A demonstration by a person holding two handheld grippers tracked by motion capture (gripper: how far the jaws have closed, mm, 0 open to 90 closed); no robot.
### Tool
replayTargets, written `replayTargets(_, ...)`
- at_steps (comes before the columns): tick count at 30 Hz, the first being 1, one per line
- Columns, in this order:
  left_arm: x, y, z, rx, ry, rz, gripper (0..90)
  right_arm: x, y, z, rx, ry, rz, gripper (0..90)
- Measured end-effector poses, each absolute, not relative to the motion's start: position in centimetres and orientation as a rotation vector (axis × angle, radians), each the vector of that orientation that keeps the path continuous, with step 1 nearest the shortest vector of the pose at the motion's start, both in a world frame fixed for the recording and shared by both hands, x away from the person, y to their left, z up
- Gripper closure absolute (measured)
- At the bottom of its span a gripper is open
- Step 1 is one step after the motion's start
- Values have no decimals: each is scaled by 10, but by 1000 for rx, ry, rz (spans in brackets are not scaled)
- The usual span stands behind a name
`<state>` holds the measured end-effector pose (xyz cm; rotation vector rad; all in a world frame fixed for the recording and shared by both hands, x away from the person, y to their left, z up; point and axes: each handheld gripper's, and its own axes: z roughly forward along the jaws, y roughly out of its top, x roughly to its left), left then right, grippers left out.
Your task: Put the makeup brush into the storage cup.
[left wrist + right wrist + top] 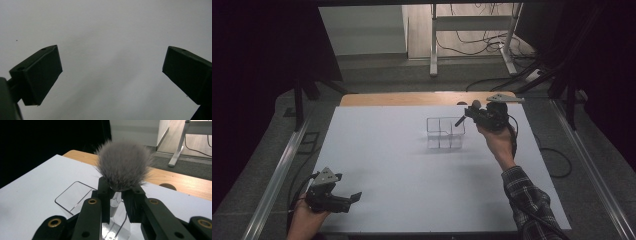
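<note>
Down at the near left corner, the left gripper (343, 198) just hovers over the table (402, 190), jaws spread wide with nothing in them. Farther right, the right gripper (115, 195) is clamped on a fluffy grey brush (124, 165), held directly above the clear organizer (445, 133). Risk I see: lowered off-centre, it could clip a divider and shove that light box.

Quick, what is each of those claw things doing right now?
Left gripper: open, holding nothing, over the white table.
Right gripper: closed on a fluffy grey brush, above the clear organizer.
</note>
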<state>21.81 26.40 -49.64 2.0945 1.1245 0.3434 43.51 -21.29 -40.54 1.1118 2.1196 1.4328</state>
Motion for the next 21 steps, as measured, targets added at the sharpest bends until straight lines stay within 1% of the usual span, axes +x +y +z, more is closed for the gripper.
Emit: replayTargets(21, 218, 265, -496, 2087, 1117, 340, 28, 438, -208, -424, 1124, 2162, 1370, 758)
